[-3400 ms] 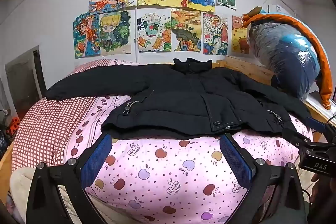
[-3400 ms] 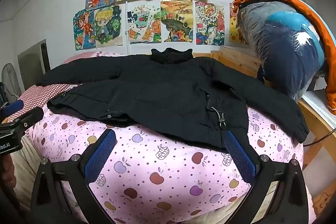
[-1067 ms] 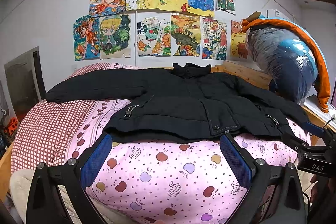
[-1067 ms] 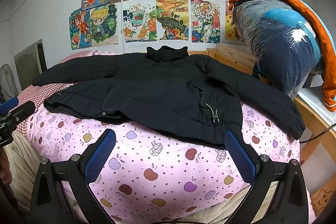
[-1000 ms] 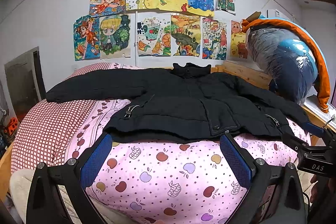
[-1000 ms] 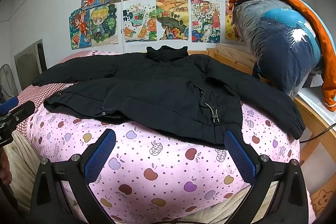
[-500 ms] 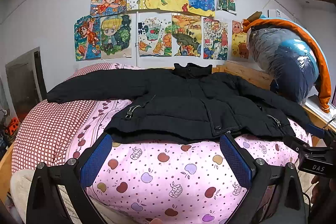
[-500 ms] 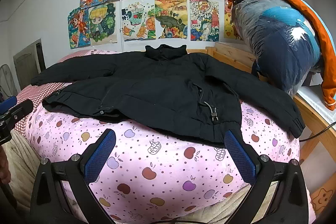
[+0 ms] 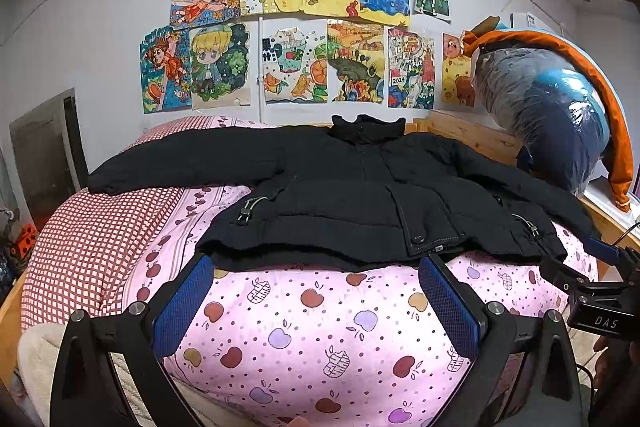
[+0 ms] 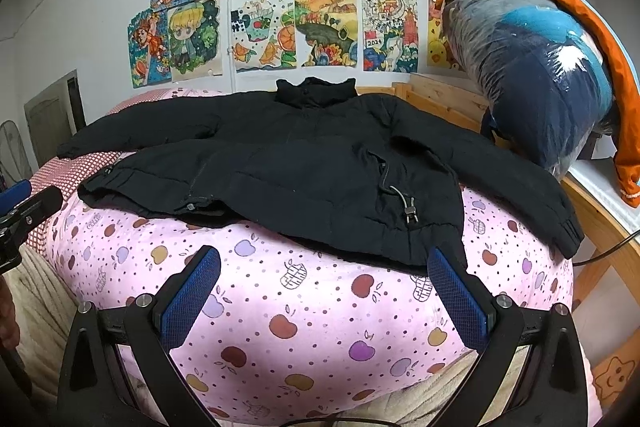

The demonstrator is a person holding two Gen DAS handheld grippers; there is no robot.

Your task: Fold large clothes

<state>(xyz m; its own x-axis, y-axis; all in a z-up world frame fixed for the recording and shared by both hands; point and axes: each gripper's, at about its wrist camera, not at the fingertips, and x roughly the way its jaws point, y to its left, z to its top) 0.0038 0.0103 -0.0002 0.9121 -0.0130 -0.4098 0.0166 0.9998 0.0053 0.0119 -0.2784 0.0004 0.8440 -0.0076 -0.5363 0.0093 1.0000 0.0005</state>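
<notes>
You hold the left gripper (image 9: 314, 301) and right gripper (image 10: 326, 291), jaws open and empty, just short of the black jacket (image 9: 360, 195) spread flat on the bed (image 9: 304, 327), unfolded, so next you likely reach for a sleeve (image 10: 516, 183).

Jacket (image 9: 360, 195): black cloth, matt and puffy, quilted seams — small metal zip pulls.
Bed cover (image 9: 320, 327): soft pink cloth, matt, printed with apples.
Checked sheet (image 9: 88, 239): thin red-and-white cloth.
Left tongs (image 9: 314, 301): black matt plastic arms, blue rough-textured pads (image 9: 182, 303), shiny metal screws.
Right tongs (image 10: 323, 293): same black plastic, same grainy blue pads.
Bed frame (image 10: 440, 95): pale bare wood.
Wall pictures (image 9: 312, 27): paper, matt.
Storage bag (image 10: 532, 75): glossy clear plastic — crinkled, catching light.
</notes>
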